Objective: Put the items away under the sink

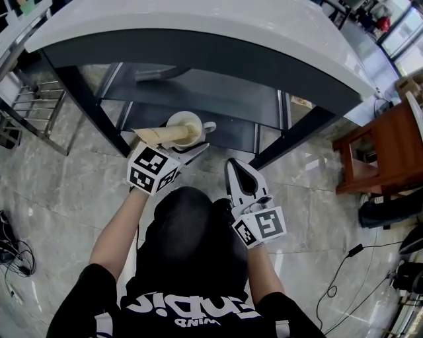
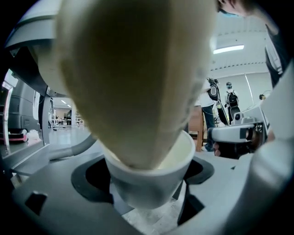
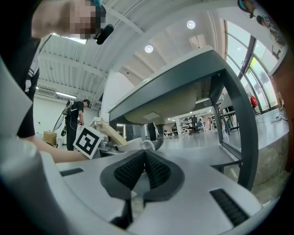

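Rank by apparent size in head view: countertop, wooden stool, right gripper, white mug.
1. countertop
2. wooden stool, cropped at the frame edge
3. right gripper, nearer the camera, so it looks large
4. white mug, partly covered by the beige item

I see the cup (image 1: 190,123) in my left gripper (image 1: 195,150), a cone (image 1: 158,135) lying in it, before the shelf (image 1: 234,135) under the counter (image 1: 198,20). My right gripper (image 1: 238,170) sits right of it, nearer me; a chair (image 1: 390,142) stands far right.
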The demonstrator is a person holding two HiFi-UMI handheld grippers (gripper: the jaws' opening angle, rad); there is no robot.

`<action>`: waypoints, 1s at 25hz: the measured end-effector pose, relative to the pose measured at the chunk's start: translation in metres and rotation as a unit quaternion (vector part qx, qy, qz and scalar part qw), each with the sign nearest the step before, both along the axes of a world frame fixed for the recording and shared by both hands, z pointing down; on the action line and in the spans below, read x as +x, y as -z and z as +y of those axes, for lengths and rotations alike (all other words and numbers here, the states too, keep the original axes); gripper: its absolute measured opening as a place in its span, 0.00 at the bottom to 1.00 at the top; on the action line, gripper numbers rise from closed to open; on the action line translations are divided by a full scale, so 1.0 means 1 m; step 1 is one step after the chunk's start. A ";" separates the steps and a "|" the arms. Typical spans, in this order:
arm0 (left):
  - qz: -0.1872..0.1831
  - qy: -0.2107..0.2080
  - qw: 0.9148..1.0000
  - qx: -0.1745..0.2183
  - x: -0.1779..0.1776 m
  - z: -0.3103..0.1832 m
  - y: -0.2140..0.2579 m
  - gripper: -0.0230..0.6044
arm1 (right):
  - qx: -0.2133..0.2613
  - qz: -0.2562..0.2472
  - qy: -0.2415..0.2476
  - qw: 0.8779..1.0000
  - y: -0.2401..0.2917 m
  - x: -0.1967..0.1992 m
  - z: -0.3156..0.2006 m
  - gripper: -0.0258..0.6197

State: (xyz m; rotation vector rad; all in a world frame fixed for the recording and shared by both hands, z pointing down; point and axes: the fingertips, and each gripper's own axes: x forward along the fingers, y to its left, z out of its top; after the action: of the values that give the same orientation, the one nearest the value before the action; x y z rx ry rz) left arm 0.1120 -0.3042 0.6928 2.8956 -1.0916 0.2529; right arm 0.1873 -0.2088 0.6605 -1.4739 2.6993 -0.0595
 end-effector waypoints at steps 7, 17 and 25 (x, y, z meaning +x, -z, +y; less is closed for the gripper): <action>-0.011 0.007 1.000 0.003 0.007 -0.040 -0.001 0.77 | 0.003 -0.001 0.003 1.000 0.001 -0.005 -0.007 0.07; -0.021 0.013 1.000 -0.017 0.028 -0.078 -0.012 0.77 | 0.002 -0.001 -0.004 1.000 0.000 -0.001 -0.009 0.07; -0.035 0.025 0.999 -0.025 0.037 -0.101 -0.022 0.77 | 0.002 -0.005 -0.005 1.000 -0.002 -0.002 -0.007 0.07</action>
State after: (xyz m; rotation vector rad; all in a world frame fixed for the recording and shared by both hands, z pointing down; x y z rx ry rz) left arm 0.1493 -0.4056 0.7148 2.8315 -1.1506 0.3776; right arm 0.1855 -0.2162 0.6626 -1.4806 2.6822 -0.0615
